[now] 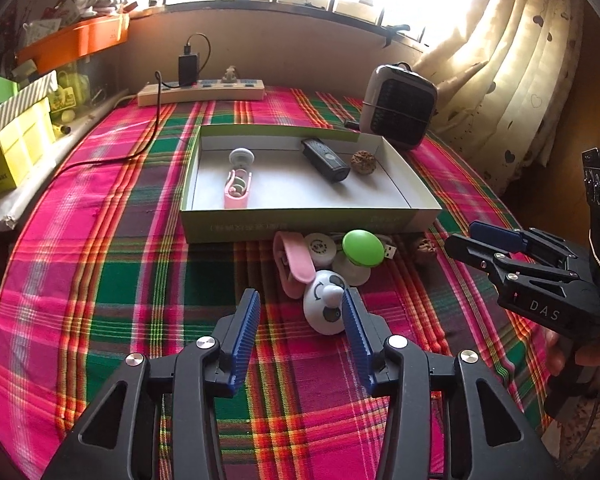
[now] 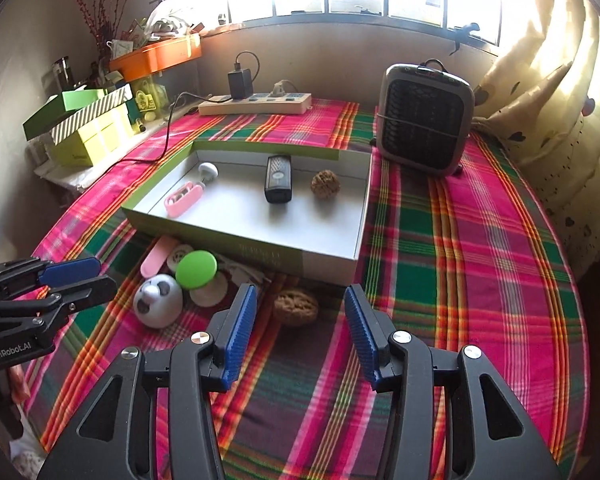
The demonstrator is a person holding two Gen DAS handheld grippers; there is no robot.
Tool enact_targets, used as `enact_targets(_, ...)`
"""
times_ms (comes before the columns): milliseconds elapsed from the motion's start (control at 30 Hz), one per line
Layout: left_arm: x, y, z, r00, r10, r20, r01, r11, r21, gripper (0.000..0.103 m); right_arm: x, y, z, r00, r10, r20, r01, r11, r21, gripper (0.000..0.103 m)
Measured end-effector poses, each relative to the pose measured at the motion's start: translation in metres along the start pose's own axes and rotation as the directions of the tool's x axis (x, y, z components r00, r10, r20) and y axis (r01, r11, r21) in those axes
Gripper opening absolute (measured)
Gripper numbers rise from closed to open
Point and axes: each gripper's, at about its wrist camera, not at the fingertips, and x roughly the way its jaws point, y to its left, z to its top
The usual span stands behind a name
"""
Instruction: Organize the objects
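Worktop with pink/green plaid cloth, window behind, curtain at right.

One shallow open box mid-worktop, white inside, green edge. Inside it, 4 items: one pink clip-like holder with one small white round knob just beyond it at the left; one black rectangular gadget in the middle; one walnut to its right, near the gadget, not touching as far as I can tell.

One small heater/fan unit standing past the box's right far corner. One power strip at the back edge with one black charger plugged in, cable running left. Stack of green/yellow boxes and one orange tray off to the left side.

Loose cluster outside the box, just in front of its near wall: one white egg-shaped toy with pink ears, one green round disc on a white base, one more white round piece, a USB plug poking out. Second walnut lies on the cloth beside the cluster. Walnuts total: 2, one boxed, one not.

Left claw: spread, nothing pinched; toy sits just ahead, near its right finger, contact unclear.
Right claw: spread, nothing pinched; loose walnut lies on the cloth just ahead of the gap between the fingertips, no pads on it.
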Motion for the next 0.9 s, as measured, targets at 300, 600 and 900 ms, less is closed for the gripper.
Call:
enact_targets(300,0.024,-0.008,-0.002,0.996,-0.069,-0.048,0.069,0.998,-0.004,0.044,0.005,-0.008,-0.012,0.999,-0.004,-0.031,0.005,1.0,0.024,0.061)
enact_targets(600,0.042,-0.005,0.0,0.995,-0.053,-0.086,0.051,0.998,-0.022,0.044,0.027,-0.017,-0.017,0.997,0.003,-0.083,0.003,0.998,0.068,0.061)
enact_targets(900,0.044,-0.002,0.001,0.994,-0.065,-0.087,0.065,0.998,-0.011,0.044,0.041,-0.01,-0.011,0.994,0.003,-0.109,0.002,0.999,0.05,0.061)
